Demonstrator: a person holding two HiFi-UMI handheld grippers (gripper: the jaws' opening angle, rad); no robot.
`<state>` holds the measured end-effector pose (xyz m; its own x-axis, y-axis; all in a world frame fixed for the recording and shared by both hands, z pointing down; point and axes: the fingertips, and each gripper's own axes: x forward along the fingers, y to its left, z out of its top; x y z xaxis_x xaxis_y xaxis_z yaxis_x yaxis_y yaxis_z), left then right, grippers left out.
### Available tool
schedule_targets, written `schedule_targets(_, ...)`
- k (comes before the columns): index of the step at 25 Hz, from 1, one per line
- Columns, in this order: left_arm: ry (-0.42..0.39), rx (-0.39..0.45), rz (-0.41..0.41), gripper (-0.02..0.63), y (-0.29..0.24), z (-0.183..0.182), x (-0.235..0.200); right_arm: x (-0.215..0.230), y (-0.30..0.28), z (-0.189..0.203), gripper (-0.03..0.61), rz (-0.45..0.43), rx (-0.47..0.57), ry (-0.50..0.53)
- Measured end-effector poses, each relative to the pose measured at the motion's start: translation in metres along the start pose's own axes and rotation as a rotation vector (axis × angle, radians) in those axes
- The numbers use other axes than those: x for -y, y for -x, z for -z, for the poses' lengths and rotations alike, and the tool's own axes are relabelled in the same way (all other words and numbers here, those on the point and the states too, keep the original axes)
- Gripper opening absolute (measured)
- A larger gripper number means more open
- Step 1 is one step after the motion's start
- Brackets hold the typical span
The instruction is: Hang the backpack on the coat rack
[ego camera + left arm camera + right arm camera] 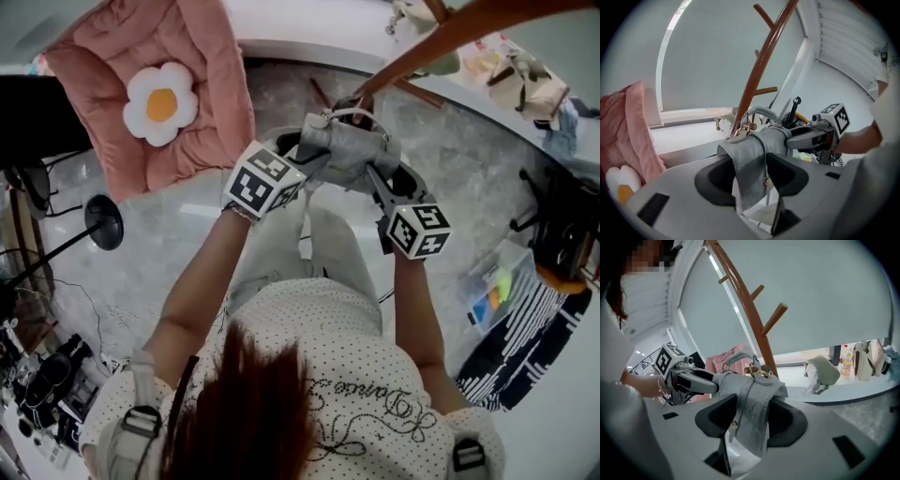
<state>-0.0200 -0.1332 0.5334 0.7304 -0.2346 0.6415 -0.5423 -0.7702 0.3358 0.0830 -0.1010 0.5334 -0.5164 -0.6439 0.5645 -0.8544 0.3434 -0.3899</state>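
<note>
A small grey backpack (349,150) hangs between both grippers in front of the person. My left gripper (752,176) is shut on one side of its top, grey fabric filling the gap between the jaws. My right gripper (751,420) is shut on the other side the same way. The backpack's top handle (738,357) and gold ring stand up close against the brown wooden coat rack (749,303). Its bare pegs (774,318) slant upward above the bag. In the head view the left gripper (305,161) and right gripper (382,187) flank the bag, and the rack (450,37) leans off to the upper right.
A pink cushion with a flower pillow (159,94) lies to the left. A black round-based stand (103,222) is beside it. Pale bags (525,84) and a green bag (820,373) sit on the curved sill behind the rack. A striped cloth (520,337) and a plastic box (492,286) lie to the right.
</note>
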Motion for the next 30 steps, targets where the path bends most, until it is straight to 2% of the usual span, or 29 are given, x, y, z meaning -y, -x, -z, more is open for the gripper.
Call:
schedule_targets(21,0.026,-0.118,0.022,0.216,-0.047,0.033,-0.032,0.03,-0.041,0.036,0.204,0.035,-0.091,-0.058)
schedule_targets(30,0.025,-0.13,0.029,0.222,-0.057,0.037,-0.038,0.038,-0.046,0.037,0.202,0.017,-0.092,-0.056)
